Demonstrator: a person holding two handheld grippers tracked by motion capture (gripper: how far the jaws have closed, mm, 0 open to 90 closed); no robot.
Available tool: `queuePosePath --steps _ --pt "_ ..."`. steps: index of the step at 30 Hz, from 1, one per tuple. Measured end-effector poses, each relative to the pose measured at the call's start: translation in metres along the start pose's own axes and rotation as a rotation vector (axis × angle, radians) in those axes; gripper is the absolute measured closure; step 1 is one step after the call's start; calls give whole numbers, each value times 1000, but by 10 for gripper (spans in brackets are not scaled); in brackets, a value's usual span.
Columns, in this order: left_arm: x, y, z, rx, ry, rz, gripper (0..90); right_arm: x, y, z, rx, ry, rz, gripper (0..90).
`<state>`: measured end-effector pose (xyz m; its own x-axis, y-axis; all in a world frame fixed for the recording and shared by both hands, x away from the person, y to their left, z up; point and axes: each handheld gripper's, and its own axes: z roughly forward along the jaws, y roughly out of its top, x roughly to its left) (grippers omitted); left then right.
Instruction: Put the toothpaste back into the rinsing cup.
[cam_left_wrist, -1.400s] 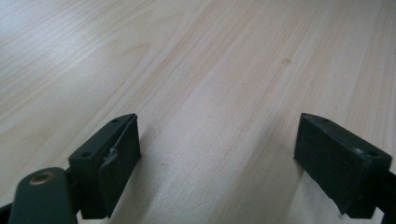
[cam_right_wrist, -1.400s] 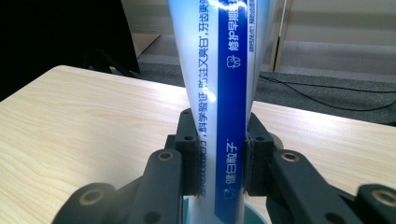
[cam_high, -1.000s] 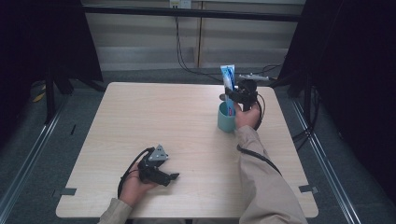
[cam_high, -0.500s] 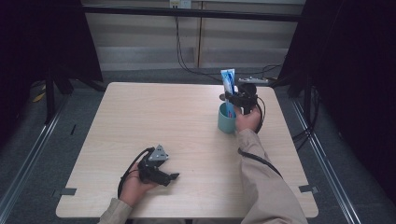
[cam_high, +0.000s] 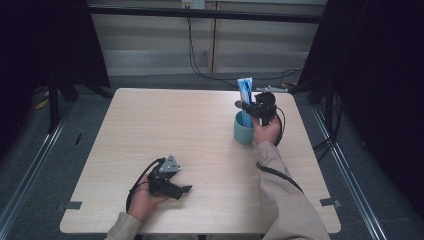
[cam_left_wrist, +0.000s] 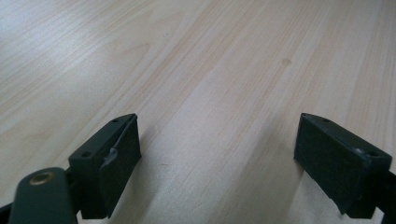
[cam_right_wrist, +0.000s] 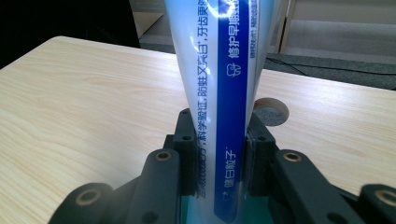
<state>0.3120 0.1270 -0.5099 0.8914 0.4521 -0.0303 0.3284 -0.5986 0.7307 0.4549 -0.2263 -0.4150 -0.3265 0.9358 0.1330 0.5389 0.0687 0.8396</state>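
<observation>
The toothpaste tube (cam_right_wrist: 229, 93) stands upright between the jaws of your right gripper (cam_right_wrist: 218, 154), which pinch its lower body from either side, its long axis running straight up past them. Directly below the jaws sits the teal cup (cam_high: 243, 131), and the tube's lower end is inside its mouth or just over it; the rim hides exactly how deep. So the coming move turns on the vertical: the tube goes straight down into the cup or straight up out of it, and a sideways pull would likely drag it against the rim and tip the cup. Beyond the jaws, a round hole (cam_right_wrist: 270, 111) marks the table (cam_high: 165, 120). Your left gripper (cam_left_wrist: 217, 163) lies well apart near the table's front edge, jaws spread wide over bare wood, holding nothing.
</observation>
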Motion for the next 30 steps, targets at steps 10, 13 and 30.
queuePosePath --steps 10,13,30 --pt "0 0 0 -1 -1 -3 141 -1 -8 -2 12 6 0 714" --pt "0 0 0 0 -1 -2 141 -1 -9 -2 21 8 -1 713" --pt "0 0 0 0 -1 -3 141 -4 -13 -1 41 13 2 681"
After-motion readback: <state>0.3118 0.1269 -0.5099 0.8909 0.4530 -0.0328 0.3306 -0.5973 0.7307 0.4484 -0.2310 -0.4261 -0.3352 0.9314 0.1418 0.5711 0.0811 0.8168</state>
